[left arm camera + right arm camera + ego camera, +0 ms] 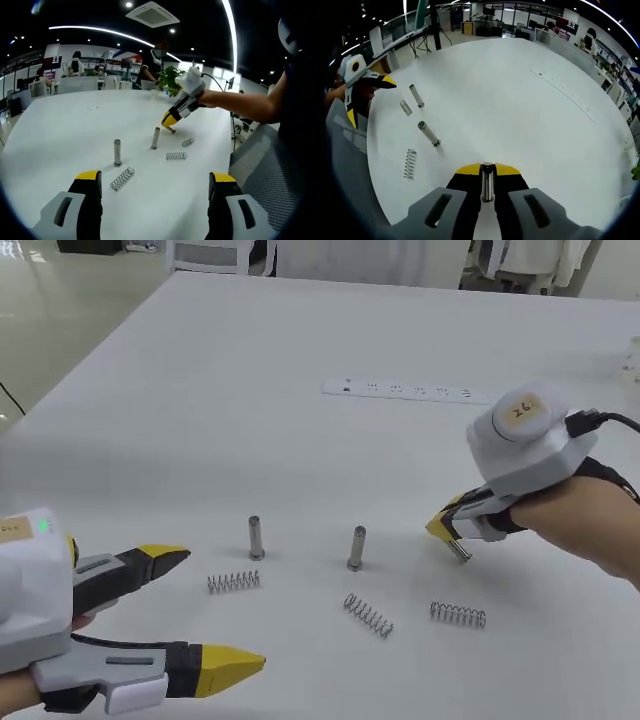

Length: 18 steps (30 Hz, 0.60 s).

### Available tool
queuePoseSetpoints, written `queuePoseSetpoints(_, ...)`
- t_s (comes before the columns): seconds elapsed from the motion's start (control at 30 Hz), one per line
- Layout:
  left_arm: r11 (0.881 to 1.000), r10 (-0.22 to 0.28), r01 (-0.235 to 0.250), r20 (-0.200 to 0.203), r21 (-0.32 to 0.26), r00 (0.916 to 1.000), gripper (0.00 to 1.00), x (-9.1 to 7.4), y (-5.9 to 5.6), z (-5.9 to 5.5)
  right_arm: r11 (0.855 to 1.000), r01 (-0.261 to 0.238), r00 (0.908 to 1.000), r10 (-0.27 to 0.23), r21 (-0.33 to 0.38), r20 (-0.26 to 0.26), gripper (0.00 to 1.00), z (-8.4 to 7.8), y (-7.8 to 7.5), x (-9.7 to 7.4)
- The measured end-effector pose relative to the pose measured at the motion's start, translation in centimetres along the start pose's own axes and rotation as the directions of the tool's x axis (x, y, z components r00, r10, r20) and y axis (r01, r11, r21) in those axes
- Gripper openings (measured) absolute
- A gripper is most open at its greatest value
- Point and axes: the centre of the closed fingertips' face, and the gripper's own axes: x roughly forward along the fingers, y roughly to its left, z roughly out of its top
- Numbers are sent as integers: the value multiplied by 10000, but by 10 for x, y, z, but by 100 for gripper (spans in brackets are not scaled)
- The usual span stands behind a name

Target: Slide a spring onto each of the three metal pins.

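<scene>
While your right tongs (pixel 447 528) are pressed together on the held pin (pixel 487 183), which lies lengthwise between them and pokes out at a slant low over the tabletop (pixel 300 340), your left tongs (pixel 223 608) are spread wide with nothing between them, low at the near left. You have three pins: the held pin, plus two standing upright and apart, the left standing pin (pixel 256 538) and the right standing pin (pixel 356 548). You have three springs, all lying flat and none on a pin: the left spring (pixel 233 582) just in front of the left standing pin, the middle spring (pixel 368 615) in front of the right standing pin, and the right spring (pixel 458 615) nearer you than the right tongs. Whether the held pin touches the surface, you cannot tell. Beyond the pins a wide bare stretch runs to a white power strip (pixel 405 390), with more bare surface up to the far edge; the left edge slants away well clear of the work. The tabletop is plain matte white. Around you is an open office with a glossy pale floor (pixel 60 300), ceiling lights (pixel 100 29), a potted plant (pixel 167 80) and a person (pixel 148 70) beyond the far edge.
</scene>
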Motion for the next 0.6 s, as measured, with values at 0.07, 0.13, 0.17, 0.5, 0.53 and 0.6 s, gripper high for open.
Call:
queuePoseSetpoints(0.07,10000,-2,2,17,11,10000,85,0,-1,1,10000,14,10000,-14,11,14,6,0,1,-2)
queuePoseSetpoints(0.13,10000,-1,1,32,24,10000,85,-1,-1,1,10000,20,10000,-20,10,25,6,0,2,-4)
queuePoseSetpoints(0.17,10000,-5,5,34,28,10000,85,-1,-1,1,10000,17,10000,-17,19,32,6,0,3,-5)
queuePoseSetpoints(0.5,10000,-22,21,61,91,10000,85,-2,-1,3,9997,25,9997,-30,245,227,6,-1,4,-14)
queuePoseSetpoints(0.53,9999,-31,30,71,101,10000,85,-2,-1,3,9997,23,9997,-29,259,238,6,-2,4,-15)
queuePoseSetpoints(0.6,9999,-39,38,74,109,10000,85,-2,-1,3,9996,30,9997,-37,267,256,6,-2,5,-17)
